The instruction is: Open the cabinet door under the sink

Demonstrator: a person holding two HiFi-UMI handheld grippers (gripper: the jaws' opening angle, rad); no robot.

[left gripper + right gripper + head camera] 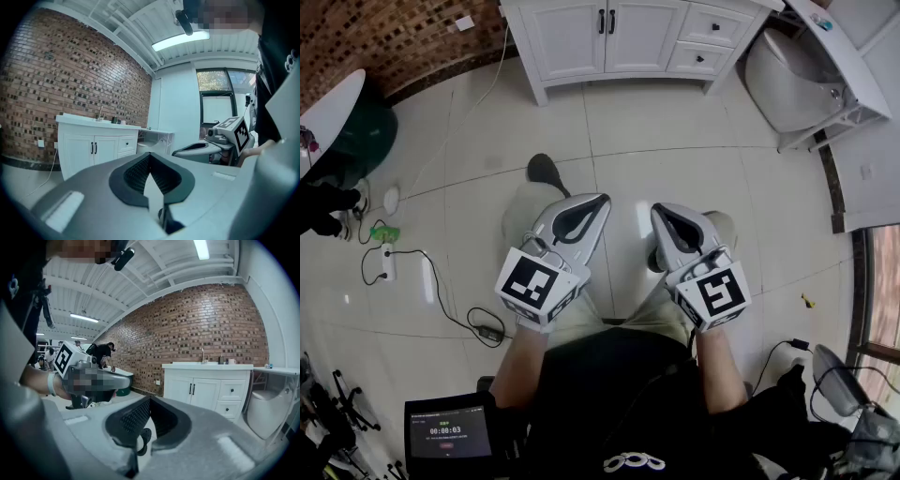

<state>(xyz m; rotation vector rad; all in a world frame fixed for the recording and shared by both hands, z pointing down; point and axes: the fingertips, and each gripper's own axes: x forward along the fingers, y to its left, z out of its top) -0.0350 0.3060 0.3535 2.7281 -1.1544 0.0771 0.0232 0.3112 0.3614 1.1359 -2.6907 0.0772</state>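
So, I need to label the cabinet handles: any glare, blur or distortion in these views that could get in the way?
Head view: fisheye bends the cabinet at the top edge, light glare on the glossy floor. Left gripper view: dark vignette, cabinet small but crisp. Right gripper view: handles clearest.

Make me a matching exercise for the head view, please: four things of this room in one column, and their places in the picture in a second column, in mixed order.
Things:
1. white sink cabinet with black door handles
2. white ceramic toilet
3. black tablet showing a timer
4. white power strip with a black cable

Places:
A. bottom left
B. top right
C. at the left, mid-height
D. top centre

Pairs: 1-D, 2-B, 3-A, 4-C
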